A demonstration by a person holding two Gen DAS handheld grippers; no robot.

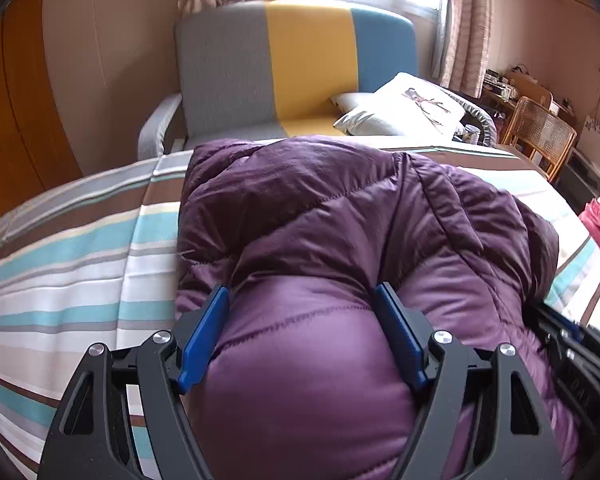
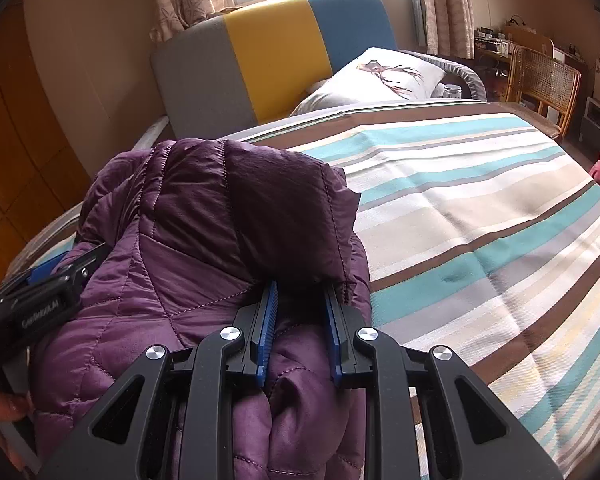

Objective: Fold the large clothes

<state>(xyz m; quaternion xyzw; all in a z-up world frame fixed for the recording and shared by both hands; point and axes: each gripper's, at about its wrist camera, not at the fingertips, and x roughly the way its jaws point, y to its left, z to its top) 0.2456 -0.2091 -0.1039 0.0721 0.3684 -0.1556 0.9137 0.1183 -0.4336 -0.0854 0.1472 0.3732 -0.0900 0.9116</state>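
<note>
Left wrist view – purple jacket (image 1: 340,240) bulges between wide-spread fingers (image 1: 204,336); right fingers (image 2: 268,320) – narrow, pinching fold

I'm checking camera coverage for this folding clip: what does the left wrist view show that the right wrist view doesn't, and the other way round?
Only the left wrist view shows the left tongs head-on, standing wide around a puffy bulge of the purple jacket, plus the striped bedding to the jacket's left.

Only the right wrist view shows the right tongs closed on a fold of the jacket, a fingertip at the lower left edge, and the wide stretch of striped bedspread to the jacket's right.

Both show the jacket, the bedspread, the grey-yellow-blue headboard, the pillow, the window and the cane chair.
</note>
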